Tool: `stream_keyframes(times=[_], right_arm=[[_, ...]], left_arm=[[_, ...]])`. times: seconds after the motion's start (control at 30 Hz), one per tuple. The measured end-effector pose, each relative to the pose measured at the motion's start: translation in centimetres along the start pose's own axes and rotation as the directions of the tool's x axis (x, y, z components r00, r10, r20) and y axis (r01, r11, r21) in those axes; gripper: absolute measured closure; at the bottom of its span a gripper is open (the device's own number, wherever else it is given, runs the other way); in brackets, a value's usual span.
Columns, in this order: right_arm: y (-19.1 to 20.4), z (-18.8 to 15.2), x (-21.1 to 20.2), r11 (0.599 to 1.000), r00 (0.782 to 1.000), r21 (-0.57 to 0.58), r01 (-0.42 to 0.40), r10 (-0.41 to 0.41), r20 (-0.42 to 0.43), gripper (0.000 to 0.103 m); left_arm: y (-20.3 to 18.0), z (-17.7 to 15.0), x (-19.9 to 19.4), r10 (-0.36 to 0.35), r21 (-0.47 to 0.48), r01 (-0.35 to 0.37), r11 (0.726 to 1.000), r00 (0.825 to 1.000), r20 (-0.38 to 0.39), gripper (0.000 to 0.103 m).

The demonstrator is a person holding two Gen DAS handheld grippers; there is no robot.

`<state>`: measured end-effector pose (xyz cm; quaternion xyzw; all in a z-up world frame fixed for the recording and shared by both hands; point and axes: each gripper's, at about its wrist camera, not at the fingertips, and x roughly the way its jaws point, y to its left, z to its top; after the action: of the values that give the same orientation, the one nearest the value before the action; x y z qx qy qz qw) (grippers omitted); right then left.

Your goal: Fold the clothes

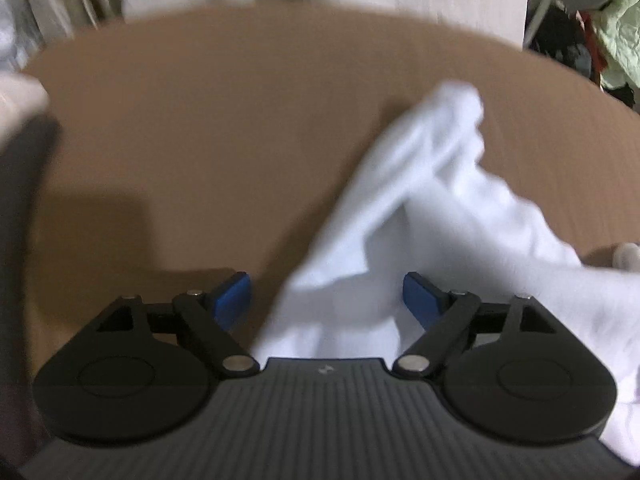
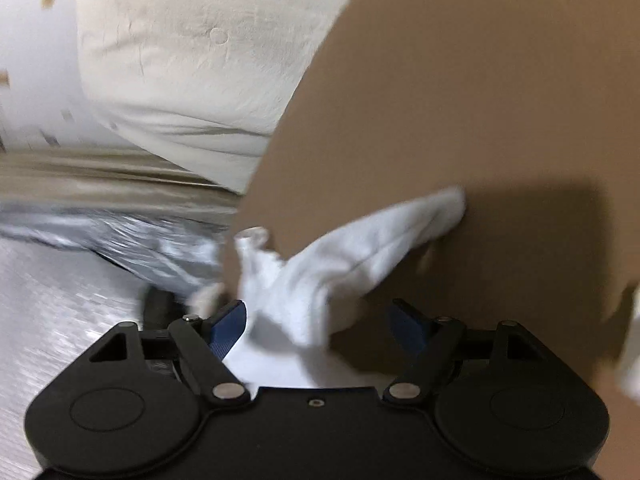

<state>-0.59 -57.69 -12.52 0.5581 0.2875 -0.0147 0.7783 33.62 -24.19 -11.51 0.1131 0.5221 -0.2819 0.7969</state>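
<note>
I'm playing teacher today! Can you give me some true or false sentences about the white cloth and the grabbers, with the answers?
1. The cloth is white. True.
2. The table is green. False: it is brown.
3. The cloth lies neatly folded flat. False: it is bunched and rumpled.
4. The left gripper has its jaws apart, with cloth between them. True.
5. The right gripper has red pads. False: they are blue.
</note>
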Motion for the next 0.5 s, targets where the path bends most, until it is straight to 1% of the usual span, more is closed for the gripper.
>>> stream_keyframes(times=[0.03,0.07,0.1,0.13,0.17,0.2,0.27,0.3,0.33,0.37,0.4,0.43,0.47,0.5], right_arm=[[0.7,-0.5,-0.3,0.995,0.998,-0.074,0.063,-0.06,0.037,0.071],[1.4,-1.1,-0.5,0.983,0.991,-0.143,0.119,-0.109,0.073,0.092],[2.1,-1.9,-0.5,0.966,0.985,-0.206,0.158,-0.14,0.101,0.093],[2.9,-2.8,-0.6,0.946,0.979,-0.265,0.186,-0.156,0.131,0.093],[3.8,-3.6,-0.9,0.929,0.976,-0.317,0.191,-0.145,0.163,0.094],[4.7,-4.4,-1.2,0.906,0.971,-0.373,0.201,-0.135,0.195,0.094],[6.9,-5.1,-1.6,0.847,0.962,-0.478,0.234,-0.13,0.241,0.095],[8.1,-5.2,-1.7,0.818,0.956,-0.515,0.255,-0.135,0.26,0.095],[9.4,-5.2,-2.0,0.795,0.945,-0.534,0.289,-0.147,0.292,0.095],[10.9,-4.9,-2.6,0.773,0.929,-0.544,0.326,-0.154,0.338,0.096],[12.6,-4.7,-3.3,0.748,0.912,-0.561,0.354,-0.144,0.384,0.096],[14.5,-4.7,-4.6,0.715,0.898,-0.596,0.365,-0.102,0.428,0.096],[16.5,-4.9,-5.9,0.67,0.877,-0.633,0.388,-0.055,0.478,0.096],[18.6,-5.1,-7.0,0.602,0.841,-0.67,0.435,-0.006,0.541,0.096]], left_arm=[[0.0,-0.6,0.0,0.0,-0.012,0.0,1.0,1.0,0.03,0.026],[-0.4,-1.0,-0.3,-0.011,0.017,0.01,1.0,0.999,0.043,0.059],[-1.0,-1.3,-0.5,-0.025,0.058,0.022,0.998,0.999,0.048,0.097],[-2.1,-1.7,-1.1,-0.011,0.132,0.003,0.991,0.998,0.061,0.096],[-3.3,-2.1,-1.9,0.016,0.205,-0.034,0.978,0.996,0.089,0.096],[-4.6,-2.5,-2.8,0.042,0.273,-0.075,0.959,0.991,0.123,0.096],[-6.6,-2.9,-4.5,0.062,0.354,-0.124,0.927,0.982,0.18,0.096],[-7.4,-3.0,-5.5,0.083,0.373,-0.163,0.913,0.971,0.223,0.096],[-7.9,-2.7,-6.7,0.113,0.37,-0.216,0.903,0.953,0.282,0.096],[-8.3,-2.1,-7.9,0.135,0.352,-0.259,0.899,0.93,0.342,0.096],[-8.5,-1.4,-9.5,0.137,0.326,-0.283,0.902,0.904,0.405,0.096],[-8.5,-0.5,-11.3,0.123,0.285,-0.275,0.918,0.881,0.456,0.096],[-8.5,0.5,-13.1,0.106,0.239,-0.256,0.937,0.858,0.503,0.096],[-8.4,1.5,-14.9,0.096,0.186,-0.236,0.954,0.826,0.555,0.096]])
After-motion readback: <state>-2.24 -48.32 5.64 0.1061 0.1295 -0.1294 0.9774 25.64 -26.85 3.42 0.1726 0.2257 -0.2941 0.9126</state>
